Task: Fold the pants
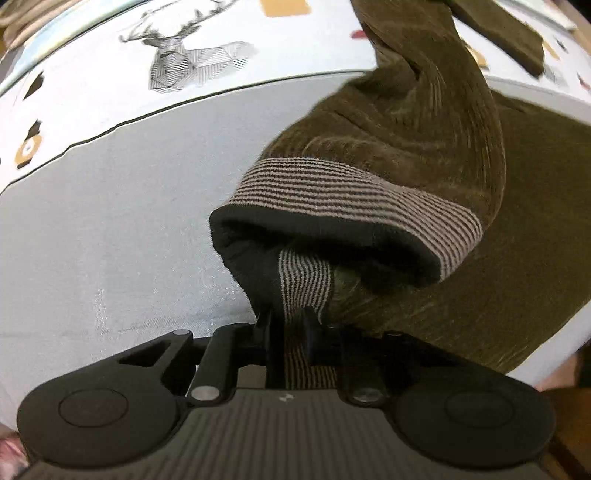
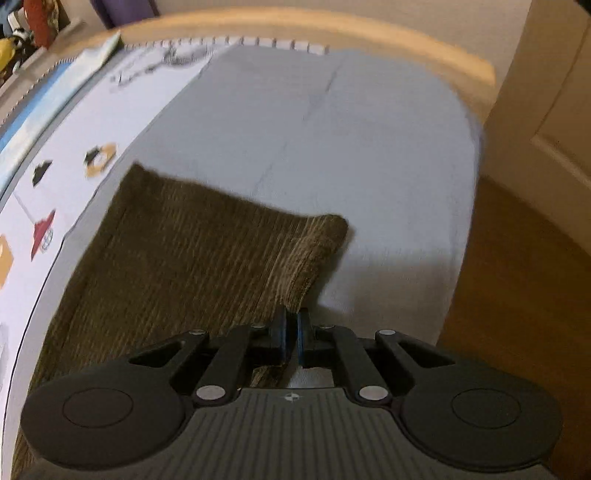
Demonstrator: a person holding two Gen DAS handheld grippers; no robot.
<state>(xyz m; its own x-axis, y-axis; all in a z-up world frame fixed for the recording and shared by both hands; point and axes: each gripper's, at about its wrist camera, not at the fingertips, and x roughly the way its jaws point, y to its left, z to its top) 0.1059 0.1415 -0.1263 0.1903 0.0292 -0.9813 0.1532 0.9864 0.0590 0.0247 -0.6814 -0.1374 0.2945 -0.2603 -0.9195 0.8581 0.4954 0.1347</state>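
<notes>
The olive-brown corduroy pants (image 1: 417,122) have a grey-and-black striped cuff (image 1: 354,199). My left gripper (image 1: 288,317) is shut on that striped cuff and holds the leg lifted above the bed, the fabric hanging in folds. In the right wrist view the pants (image 2: 192,251) lie partly flat on the sheet. My right gripper (image 2: 291,325) is shut on the pants' edge near a raised corner (image 2: 332,225).
The bed has a pale grey sheet (image 2: 332,147) and a white patterned cover with a deer print (image 1: 184,55). A wooden bed frame (image 2: 332,26) curves at the far end. Wooden floor (image 2: 517,295) and a beige wall lie to the right.
</notes>
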